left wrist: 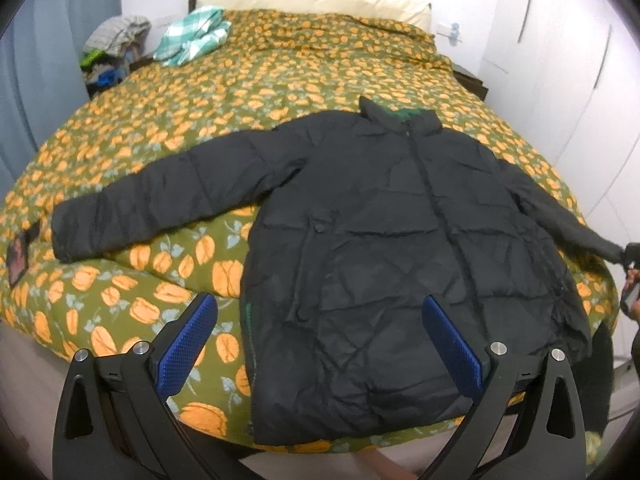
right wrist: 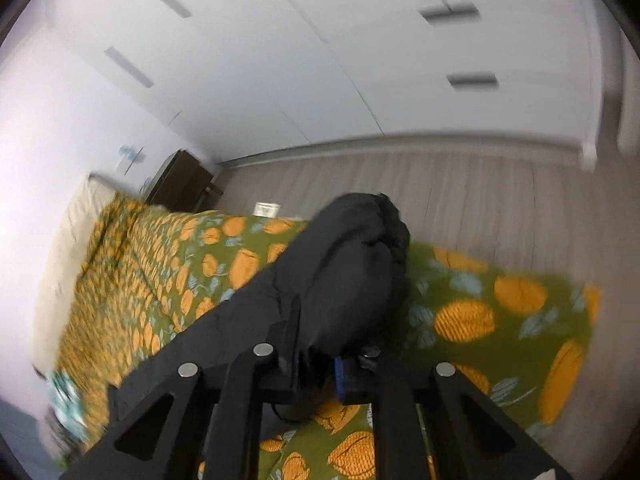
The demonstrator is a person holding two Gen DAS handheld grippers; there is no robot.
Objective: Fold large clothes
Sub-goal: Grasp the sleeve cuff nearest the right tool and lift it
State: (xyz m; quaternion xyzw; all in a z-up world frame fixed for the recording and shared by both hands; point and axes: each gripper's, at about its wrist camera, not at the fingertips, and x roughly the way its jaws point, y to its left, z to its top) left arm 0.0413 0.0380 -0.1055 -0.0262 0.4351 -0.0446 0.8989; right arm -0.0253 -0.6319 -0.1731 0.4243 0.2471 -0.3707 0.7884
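A black quilted jacket lies front up on the bed, zipped, collar toward the pillows. Its left sleeve is spread out flat. My left gripper hovers open above the jacket's lower hem, and its blue pads hold nothing. The other sleeve stretches to the right edge of the left wrist view, where its bunched cuff is lifted beside a person's hand. In the right wrist view my right gripper is shut on that sleeve, which bulges forward past the fingers.
The bed carries a green cover with orange flowers and cream pillows at its head. A teal checked cloth lies near them, with a pile of clothes beside the bed. White wardrobe doors and wooden floor flank the right side.
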